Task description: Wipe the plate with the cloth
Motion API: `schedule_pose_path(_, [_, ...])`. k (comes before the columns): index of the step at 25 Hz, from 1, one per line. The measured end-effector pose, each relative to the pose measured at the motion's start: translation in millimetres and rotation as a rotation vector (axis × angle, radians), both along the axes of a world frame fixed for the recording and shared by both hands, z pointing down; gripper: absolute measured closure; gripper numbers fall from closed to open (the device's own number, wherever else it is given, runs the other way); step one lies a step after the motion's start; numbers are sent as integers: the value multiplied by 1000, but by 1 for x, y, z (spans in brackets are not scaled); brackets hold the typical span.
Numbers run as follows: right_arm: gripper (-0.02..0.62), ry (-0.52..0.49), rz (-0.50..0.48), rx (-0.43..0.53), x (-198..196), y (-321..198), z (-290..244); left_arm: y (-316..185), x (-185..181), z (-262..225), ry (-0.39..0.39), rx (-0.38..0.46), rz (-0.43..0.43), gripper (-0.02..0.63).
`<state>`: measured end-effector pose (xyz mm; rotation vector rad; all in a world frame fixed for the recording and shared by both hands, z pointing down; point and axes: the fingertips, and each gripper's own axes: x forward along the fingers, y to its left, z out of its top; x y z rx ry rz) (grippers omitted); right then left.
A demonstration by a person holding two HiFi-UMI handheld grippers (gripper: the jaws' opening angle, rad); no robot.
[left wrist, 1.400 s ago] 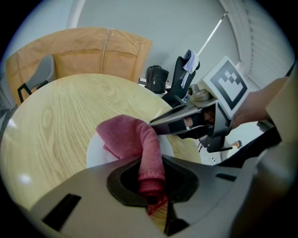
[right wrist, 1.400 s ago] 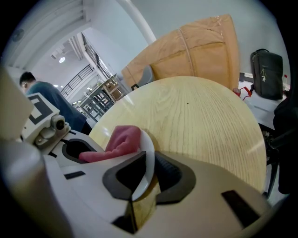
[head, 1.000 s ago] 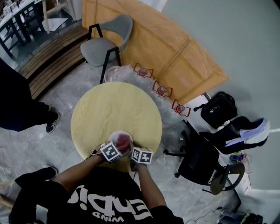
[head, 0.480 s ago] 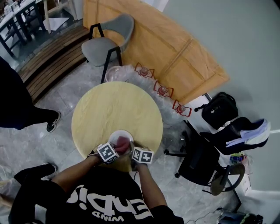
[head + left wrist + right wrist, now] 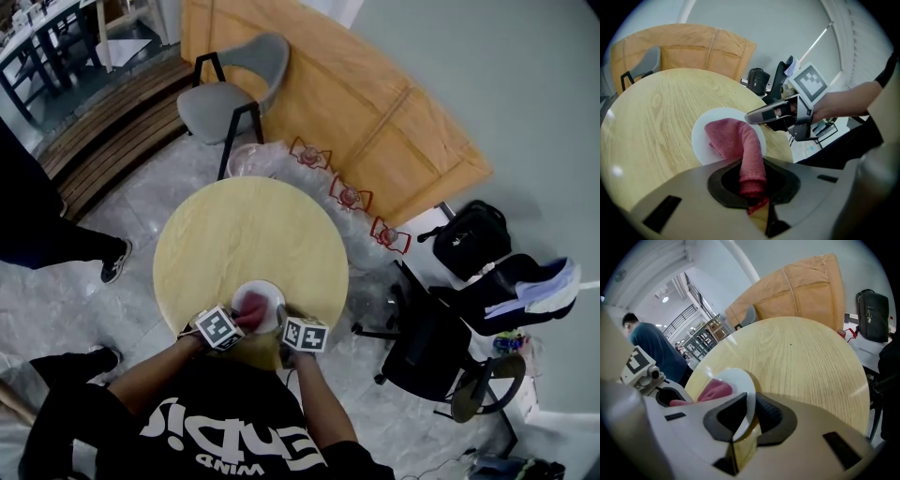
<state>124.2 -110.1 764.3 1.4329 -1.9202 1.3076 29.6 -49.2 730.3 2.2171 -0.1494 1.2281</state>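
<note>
Left gripper (image 5: 752, 190) is clenched on one end of the red cloth (image 5: 738, 140). The rest of the cloth drapes forward onto the white plate (image 5: 737, 382), which sits at the near edge of the round table (image 5: 244, 234), right in front of the person. The right gripper (image 5: 749, 418) is clamped on the plate's near right rim, one jaw above and one below.

This looks like the middle of a wiping stroke. To do it well, the right grip should hold firm so the plate can't skate on the wood or tip up. The left should ride low enough that the cloth lies flat and drags instead of bunching. The far and left parts of the plate show bare, so the next sweeps probably want to reach out there and follow the rim round.

Against a second ago, the left gripper is further left and a touch nearer the person. The cloth has come with it, off the middle and onto the near left part of the plate, leaving more white showing on the far side. The right gripper and the plate haven't budged.
</note>
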Motion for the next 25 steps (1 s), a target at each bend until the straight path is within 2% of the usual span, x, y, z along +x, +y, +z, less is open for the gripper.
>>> schedule_pose_path(9, [522,-12,-7,0,1,1,-1,-7,-10,-9,-24,40,-27,554])
schedule_pose_path(16, [522,-17,-8,4,0,1,-2,-25,-20,-14,-41,65,-95,554])
schedule_pose_path(25, [522,-21,-13,7,1,1,-2,-36,-9,0,-38,68,-98,554])
